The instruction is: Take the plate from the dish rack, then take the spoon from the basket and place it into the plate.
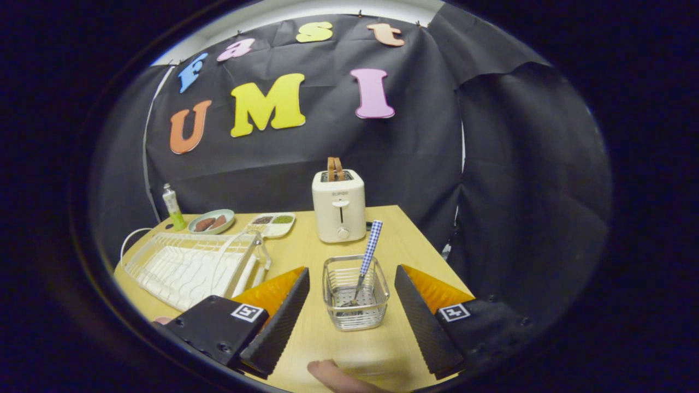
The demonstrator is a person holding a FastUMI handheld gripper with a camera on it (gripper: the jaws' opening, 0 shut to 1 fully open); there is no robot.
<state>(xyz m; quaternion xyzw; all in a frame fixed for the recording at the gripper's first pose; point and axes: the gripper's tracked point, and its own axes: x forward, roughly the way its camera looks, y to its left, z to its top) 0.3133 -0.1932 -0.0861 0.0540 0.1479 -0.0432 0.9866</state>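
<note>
Spoon (367,262) stands in basket (355,300) between spread gripper (352,284) fingers.

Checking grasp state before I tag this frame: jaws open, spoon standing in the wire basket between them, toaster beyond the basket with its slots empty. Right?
One thing is off: the toaster slots are not empty; two brown slices stick up out of them, as the gripper view shows. The rest holds: the gripper has its jaws open, and the spoon stands in the wire basket between them, with the toaster beyond the basket.

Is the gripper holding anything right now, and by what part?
Nothing is held. The gripper is open, its fingers either side of the basket, touching neither it nor the spoon standing inside.
</note>
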